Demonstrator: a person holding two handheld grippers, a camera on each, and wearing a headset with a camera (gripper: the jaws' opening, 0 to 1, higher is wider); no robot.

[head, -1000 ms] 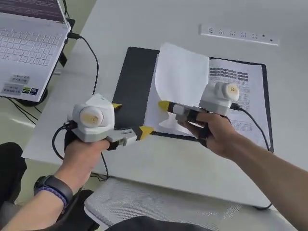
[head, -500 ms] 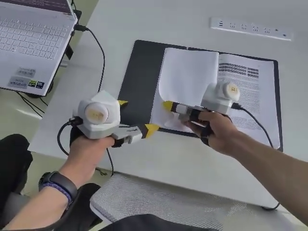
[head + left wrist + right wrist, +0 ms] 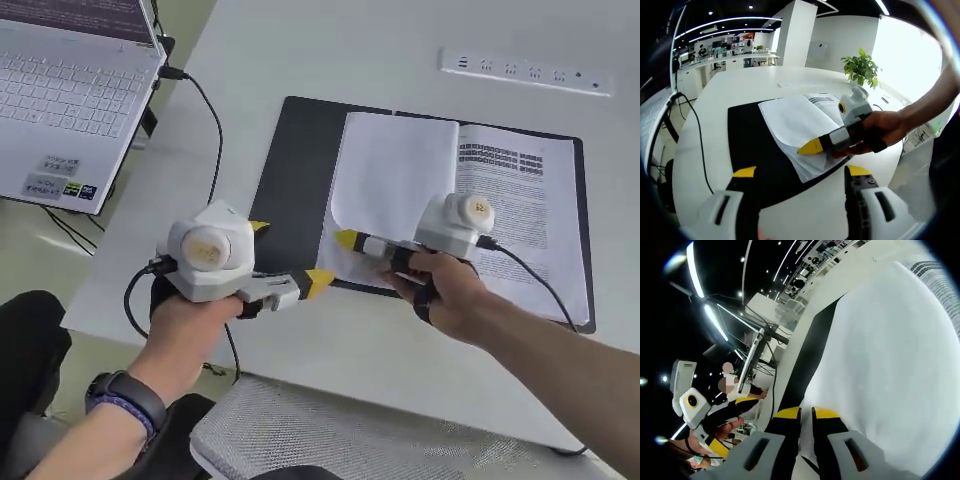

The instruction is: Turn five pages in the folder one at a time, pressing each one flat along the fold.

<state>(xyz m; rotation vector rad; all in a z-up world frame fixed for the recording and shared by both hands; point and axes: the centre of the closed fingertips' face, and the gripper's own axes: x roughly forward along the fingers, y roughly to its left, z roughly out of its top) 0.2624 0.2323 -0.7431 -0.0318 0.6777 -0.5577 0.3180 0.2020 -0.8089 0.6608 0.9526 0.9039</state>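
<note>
Right gripper [image 3: 348, 240]: jaws drawn nearly together, yellow tips at the near outer corner of the turned white paper page [image 3: 395, 180]. Cannot tell whether the sheet's edge is caught between them. The page lies over the left half of the open black folder [image 3: 290, 170], almost flat, with a slight curl at that near corner. A densely printed sheet [image 3: 520, 210] is exposed on the right half. The folder sits mid-way across the white table [image 3: 300, 50], square to the person.

Left gripper [image 3: 288, 254]: jaws spread wide, holding nothing, hovering over the table's near edge just off the folder's lower left corner. Silver laptop [image 3: 60, 90] far left; long white power strip [image 3: 525, 72] beyond the folder.

Step in hand, as I judge it: page is over, pressing not yet done. To do it well, free the corner and carry the closed tips to the fold [image 3: 456, 150]. Run them along it end to end with light, even pressure. The left gripper could rest on the outer margin so the sheet doesn't creep. Too much sideways force would likely crease the paper.

Against a second ago – the page then arched high over the folder; half a second ago it was lower and bowed; now it is down. The right gripper has kept to the same corner, and the left has stayed spread and clear. The folder's apparent drift is the camera's – the whole view has shifted.
</note>
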